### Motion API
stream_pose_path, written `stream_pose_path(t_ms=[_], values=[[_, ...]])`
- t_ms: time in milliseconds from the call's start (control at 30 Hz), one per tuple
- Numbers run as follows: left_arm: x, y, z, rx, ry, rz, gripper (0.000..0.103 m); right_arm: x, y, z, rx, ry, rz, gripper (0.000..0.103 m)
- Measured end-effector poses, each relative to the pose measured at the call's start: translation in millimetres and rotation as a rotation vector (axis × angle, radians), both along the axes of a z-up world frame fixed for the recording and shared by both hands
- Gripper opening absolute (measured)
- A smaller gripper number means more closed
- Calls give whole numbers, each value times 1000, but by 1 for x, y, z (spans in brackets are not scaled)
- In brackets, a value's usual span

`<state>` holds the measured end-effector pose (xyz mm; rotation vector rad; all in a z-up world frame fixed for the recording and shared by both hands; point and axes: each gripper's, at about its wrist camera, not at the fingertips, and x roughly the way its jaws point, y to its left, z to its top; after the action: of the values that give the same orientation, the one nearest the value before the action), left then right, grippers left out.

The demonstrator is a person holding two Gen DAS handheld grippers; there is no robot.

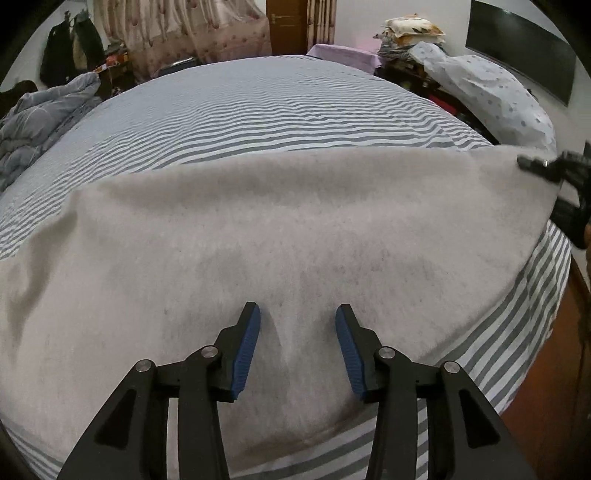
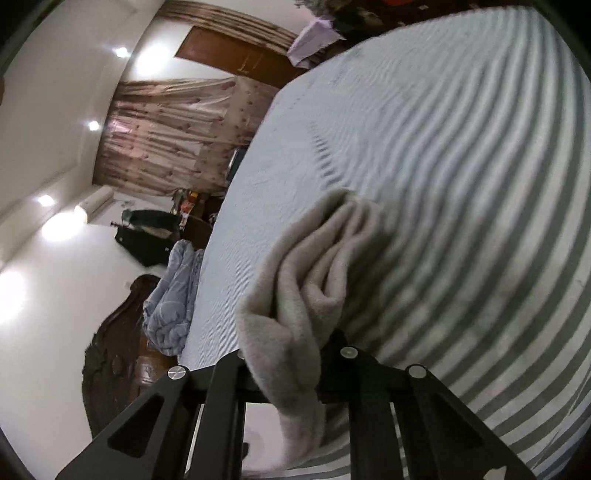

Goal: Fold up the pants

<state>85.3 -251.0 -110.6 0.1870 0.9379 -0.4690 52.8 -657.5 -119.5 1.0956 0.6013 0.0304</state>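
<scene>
My left gripper (image 1: 297,325) had its jaws apart, just hovering over the near part of the grey pants (image 1: 277,229), which were spread across the striped bed sheet (image 1: 258,107) with the long axis running left to right in front of me. My right gripper (image 2: 295,373) was clamped on a bunched end of the pants way off at the right edge, so that hand was clearly the one nearer the end to carry over. No containers anywhere, only bedding.

A striped bed sheet (image 1: 258,110), crumpled blue quilt (image 1: 33,122), patterned curtains (image 1: 177,29) and wooden door (image 1: 286,26).
</scene>
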Motion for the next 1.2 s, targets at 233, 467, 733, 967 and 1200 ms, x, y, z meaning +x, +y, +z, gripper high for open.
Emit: stream_pose_path(t_ms=[233,467,733,967,1200], values=[[15,43,14,-136,104,75,44,37,69,59,-143,-36,160,14],[25,136,35,-217,95,237,45,86,175,78,-227,-38,372,13],[34,218,29,-261,108,361,45,121,297,31,-249,63,545,14],[37,240,14,-318,149,362,46,120,342,-3,-337,141,584,28],[40,249,15,-410,191,328,46,92,362,3,-372,129,587,52]])
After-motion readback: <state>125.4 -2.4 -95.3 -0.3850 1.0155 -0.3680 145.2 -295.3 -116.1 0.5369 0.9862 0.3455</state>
